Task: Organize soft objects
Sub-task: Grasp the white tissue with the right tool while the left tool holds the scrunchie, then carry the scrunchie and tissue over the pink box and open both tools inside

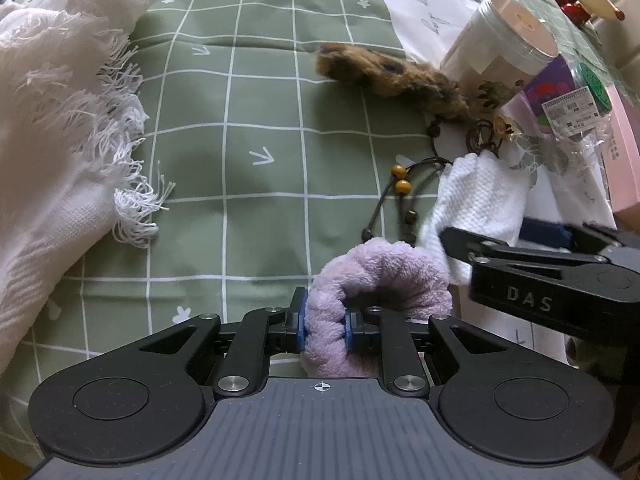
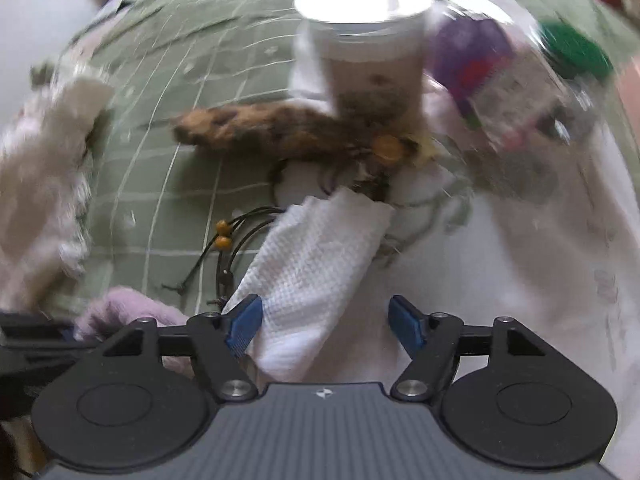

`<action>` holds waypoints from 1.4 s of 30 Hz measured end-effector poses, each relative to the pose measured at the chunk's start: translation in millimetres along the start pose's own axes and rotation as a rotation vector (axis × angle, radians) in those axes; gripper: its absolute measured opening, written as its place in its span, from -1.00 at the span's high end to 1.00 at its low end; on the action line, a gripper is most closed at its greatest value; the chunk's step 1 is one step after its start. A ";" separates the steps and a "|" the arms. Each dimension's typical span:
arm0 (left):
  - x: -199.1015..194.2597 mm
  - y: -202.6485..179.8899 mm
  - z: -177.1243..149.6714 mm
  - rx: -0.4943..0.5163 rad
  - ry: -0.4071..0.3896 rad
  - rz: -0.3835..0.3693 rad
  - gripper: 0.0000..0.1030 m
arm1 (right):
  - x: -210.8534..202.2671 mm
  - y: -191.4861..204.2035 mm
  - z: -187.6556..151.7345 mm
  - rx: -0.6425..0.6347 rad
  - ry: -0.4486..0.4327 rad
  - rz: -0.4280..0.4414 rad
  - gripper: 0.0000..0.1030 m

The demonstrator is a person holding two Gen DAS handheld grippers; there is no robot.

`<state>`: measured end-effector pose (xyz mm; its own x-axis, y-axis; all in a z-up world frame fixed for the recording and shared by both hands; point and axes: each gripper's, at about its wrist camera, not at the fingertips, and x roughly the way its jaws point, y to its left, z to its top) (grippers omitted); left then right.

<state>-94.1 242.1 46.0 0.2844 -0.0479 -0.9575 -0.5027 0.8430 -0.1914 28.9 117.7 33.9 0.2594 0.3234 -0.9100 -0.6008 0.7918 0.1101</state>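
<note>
At the far left of the left wrist view a white fringed cloth (image 1: 60, 120) lies bunched on the green checked tablecloth (image 1: 248, 128), its frayed edge running down the picture from top to lower left.

Low in the middle, the left gripper (image 1: 324, 326) has its blue pads (image 1: 301, 326) pressed in on a lilac plush scrunchie (image 1: 380, 272). The jaws stand close together with only the thickness of the fluffy band between them. The ring arches up and to the right from the pads, and its far side reaches toward the white towel.

Above and right of it a brown spotted fur piece (image 1: 396, 80) lies with its long axis slanting from upper left to lower right, its lower end against a white cylindrical jar (image 1: 500, 44). Between fur and scrunchie a dark cord with wooden beads (image 1: 402, 180) trails across the cloth.

Further right, a folded white waffle towel (image 1: 476, 204) lies on the table with its long axis tilted from lower left to upper right. In the right wrist view, which is blurred around the edges, the same towel (image 2: 316, 276) points away from the camera toward the jar (image 2: 372, 52), its near end lying between the fingers.

The right gripper (image 2: 326, 326) stands well open. Its left pad (image 2: 244, 326) sits just at the towel's edge; whether it touches I cannot tell. The right pad is clear of the towel, so nothing is clamped.
</note>
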 end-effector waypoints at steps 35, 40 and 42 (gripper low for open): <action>-10.2 -331.8 38.4 0.535 0.040 -0.444 0.62 | -186.0 -236.1 -77.4 0.183 -0.236 -0.396 0.84; -6.9 -404.2 88.4 0.569 -0.135 -0.526 0.61 | -206.7 -282.0 -77.4 0.239 -0.348 -0.456 0.84; 8.4 -421.6 107.2 0.539 -0.166 -0.567 0.55 | -204.8 -293.9 -72.7 0.248 -0.381 -0.457 0.84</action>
<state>207.7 -56.3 141.8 0.5178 -0.5023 -0.6925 0.2069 0.8590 -0.4683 97.4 -218.9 158.8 0.7254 0.0505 -0.6864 -0.1856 0.9747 -0.1245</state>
